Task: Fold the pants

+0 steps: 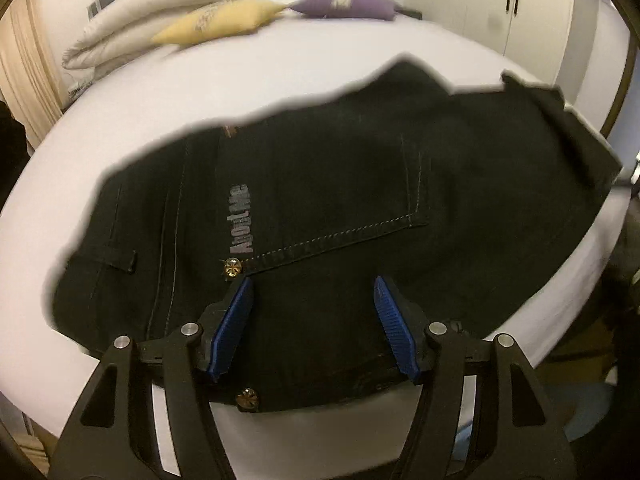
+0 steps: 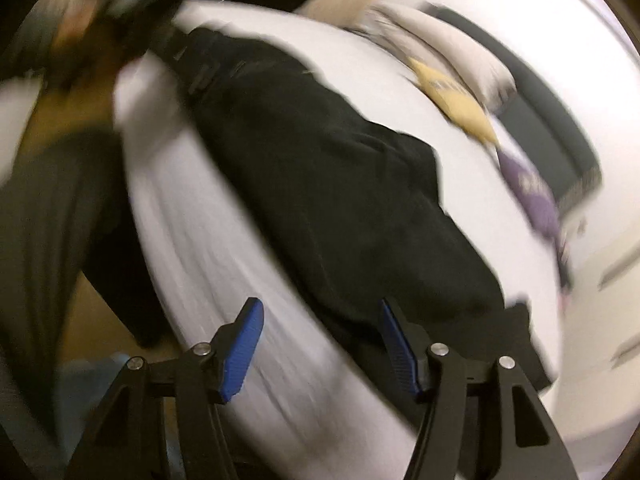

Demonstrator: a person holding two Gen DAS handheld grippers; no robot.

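Black pants [image 1: 320,208] with grey stitching and a brass rivet lie rumpled on the white bed [image 1: 280,72] under the spread, empty left tool [image 1: 312,292] and right tool [image 2: 320,316].

You're looking at a white bed [image 1: 280,68] w/ black pants [image 1: 320,208] lying near; pillows [image 1: 160,12], yellow cushion [image 1: 216,20] & purple cushion [image 1: 348,2] sitting far.

My pants [image 1: 340,200] are matt black denim with pale stitching and shiny brass rivets [image 1: 232,267]. My left gripper [image 1: 312,292] pads look ribbed blue rubber; the bedsheet [image 1: 280,64] is smooth white cloth.
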